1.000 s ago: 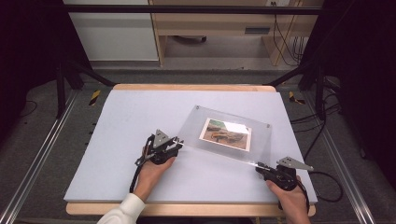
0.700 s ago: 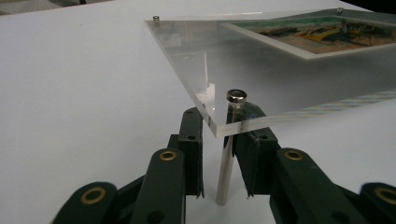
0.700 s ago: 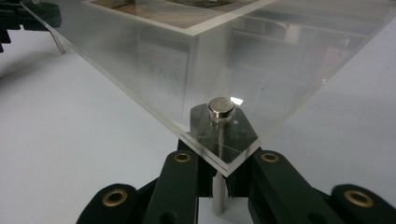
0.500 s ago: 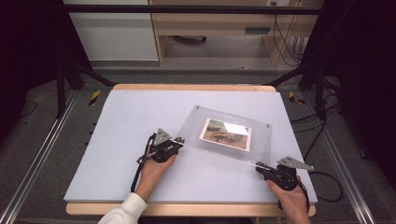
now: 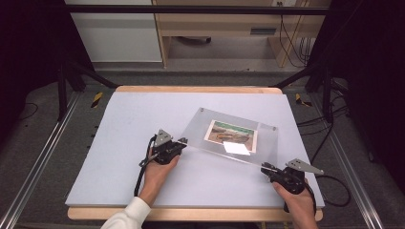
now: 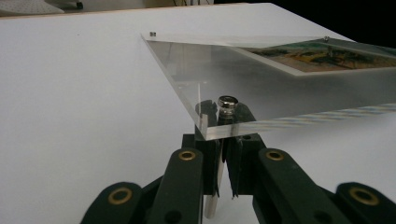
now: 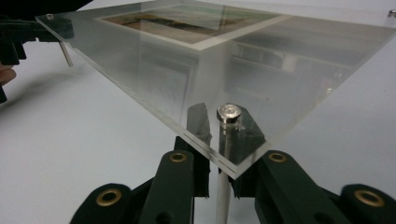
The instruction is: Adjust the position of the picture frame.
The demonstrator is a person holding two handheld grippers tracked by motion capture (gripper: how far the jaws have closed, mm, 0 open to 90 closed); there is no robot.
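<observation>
High view: a clear frame (image 5: pixel 234 138) with a photo (image 5: pixel 231 137) sandwiched inside is held up off the table (image 5: pixel 119 124) toward its right front part, each near corner pinched at its bolt by closed jaws of the left gripper (image 5: pixel 168 148) and right gripper (image 5: pixel 282 174). Nothing else is contained anywhere. A slip or twist could be caused pretty easily if the hands get moved unevenly, since only slick acrylic corners are being gripped.
</observation>
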